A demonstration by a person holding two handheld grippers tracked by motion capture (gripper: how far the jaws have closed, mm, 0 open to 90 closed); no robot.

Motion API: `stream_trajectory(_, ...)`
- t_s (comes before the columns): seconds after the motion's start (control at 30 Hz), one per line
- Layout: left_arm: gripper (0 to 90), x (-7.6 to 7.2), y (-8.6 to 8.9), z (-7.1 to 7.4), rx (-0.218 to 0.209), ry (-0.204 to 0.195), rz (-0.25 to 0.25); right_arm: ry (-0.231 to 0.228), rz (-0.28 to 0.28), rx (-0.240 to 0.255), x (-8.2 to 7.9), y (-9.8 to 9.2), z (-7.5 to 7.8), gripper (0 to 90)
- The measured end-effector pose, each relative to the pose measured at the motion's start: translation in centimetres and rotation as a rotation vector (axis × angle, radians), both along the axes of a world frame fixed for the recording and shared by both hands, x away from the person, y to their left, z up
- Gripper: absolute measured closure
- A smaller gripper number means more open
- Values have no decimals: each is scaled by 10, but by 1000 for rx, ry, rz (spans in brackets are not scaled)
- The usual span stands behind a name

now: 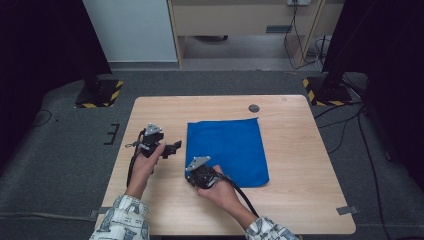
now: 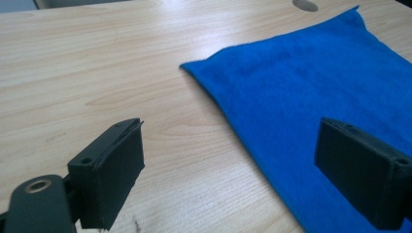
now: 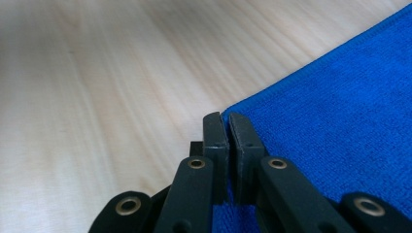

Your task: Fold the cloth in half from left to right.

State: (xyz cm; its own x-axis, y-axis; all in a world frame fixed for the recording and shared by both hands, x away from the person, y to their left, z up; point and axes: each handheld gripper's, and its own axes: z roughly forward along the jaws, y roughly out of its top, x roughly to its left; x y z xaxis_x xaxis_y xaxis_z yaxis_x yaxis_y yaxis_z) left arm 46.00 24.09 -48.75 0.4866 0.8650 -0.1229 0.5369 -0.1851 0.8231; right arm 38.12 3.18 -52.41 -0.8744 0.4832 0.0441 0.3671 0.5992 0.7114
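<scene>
high view: a blue, roughly rectangular terry cloth (image 1: 227,150) lies flat on the pale wooden table (image 1: 300,200), near the middle. the right gripper (image 1: 196,176) sits at the cloth's near-left corner, low to the table; the left gripper (image 1: 172,148) hovers just beside the cloth's left edge, apart from it.

left gripper view: the two black jaws stand wide apart with nothing between them, one over bare wood, the other over the cloth (image 2: 311,92). it holds and touches nothing. the risk here, as i judge it, is small: if this hand drops while the other lifts, it could pin the left edge and make the cloth drag or bunch instead of folding cleanly.

right gripper view: the jaws are pressed nearly together right at the corner of the cloth (image 3: 340,121), and blue fabric shows in the thin gap low between them, so it looks clamped on the corner hem. the bite seems shallow, taken at the very edge. a quick lift could pull the hem free, or the pinch may have caught only the top ply of the edge, leaving the corner to flop back on the table.
</scene>
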Motion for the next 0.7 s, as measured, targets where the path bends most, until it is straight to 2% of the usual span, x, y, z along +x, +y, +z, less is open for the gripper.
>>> stream_trajectory(0.03,101,1,0,1,10,-7,2,1,6,5,-2,1,0,872)
stream_trajectory(0.17,120,10,-1,4,8,-33,5,9,16,16,-11,4,2,871)
stream_trajectory(0.27,145,19,-6,3,14,-23,-11,18,14,28,-15,7,3,871)
stream_trajectory(0.43,205,36,-19,-4,65,11,-60,23,14,48,-20,15,4,870)
stream_trajectory(0.53,261,46,-26,-8,107,7,-74,32,6,60,-24,20,4,871)
stream_trajectory(0.6,305,51,-28,-11,104,-4,-103,36,8,65,-26,22,4,871)
stream_trajectory(0.67,349,58,-28,-14,122,-6,-94,35,3,68,-28,25,4,871)
stream_trajectory(0.7,366,59,-27,-15,117,-4,-88,33,3,73,-29,27,4,870)
